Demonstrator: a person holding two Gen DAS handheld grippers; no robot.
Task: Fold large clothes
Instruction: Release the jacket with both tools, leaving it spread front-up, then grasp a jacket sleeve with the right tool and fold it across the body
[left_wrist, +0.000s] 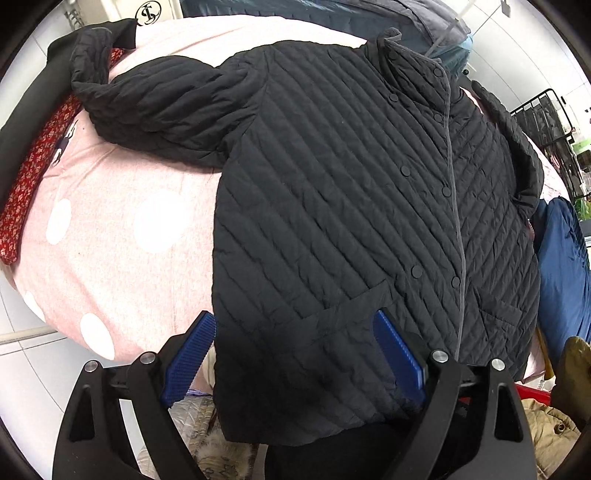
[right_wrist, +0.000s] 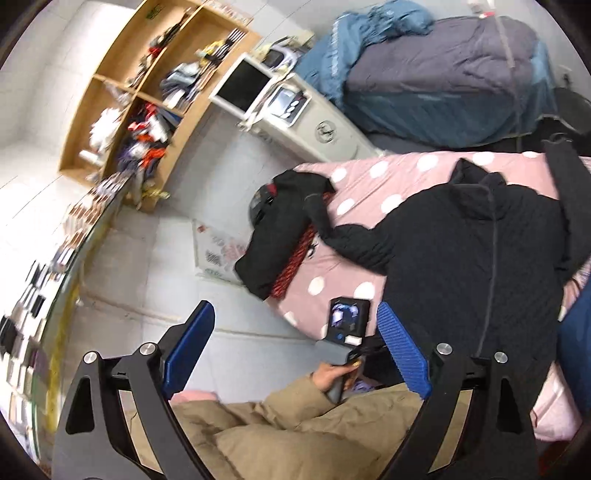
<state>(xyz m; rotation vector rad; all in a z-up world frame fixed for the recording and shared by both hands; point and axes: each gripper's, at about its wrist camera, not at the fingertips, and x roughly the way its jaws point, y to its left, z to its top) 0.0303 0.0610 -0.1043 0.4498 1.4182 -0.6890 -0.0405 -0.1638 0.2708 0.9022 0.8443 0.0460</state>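
A black quilted jacket (left_wrist: 332, 177) lies face up and buttoned on a pink polka-dot bed (left_wrist: 122, 229), its left sleeve stretched out toward the far left. My left gripper (left_wrist: 295, 354) is open and empty, its blue pads (left_wrist: 188, 358) standing either side of the jacket's near hem, just above it. In the right wrist view the same jacket (right_wrist: 461, 258) lies on the bed (right_wrist: 354, 206) at the right. My right gripper (right_wrist: 295, 354) is open and empty, held high off the bed, above the left hand that holds the other gripper's handle (right_wrist: 343, 376).
A folded black garment (right_wrist: 280, 229) and a red patterned cloth (left_wrist: 37, 170) lie at the bed's far-left corner. Blue and grey bedding (right_wrist: 436, 81) is piled beyond. A wooden shelf (right_wrist: 140, 92) and a white cabinet (right_wrist: 295, 110) stand across the tiled floor. A tan coat sleeve (right_wrist: 277, 428) fills the foreground.
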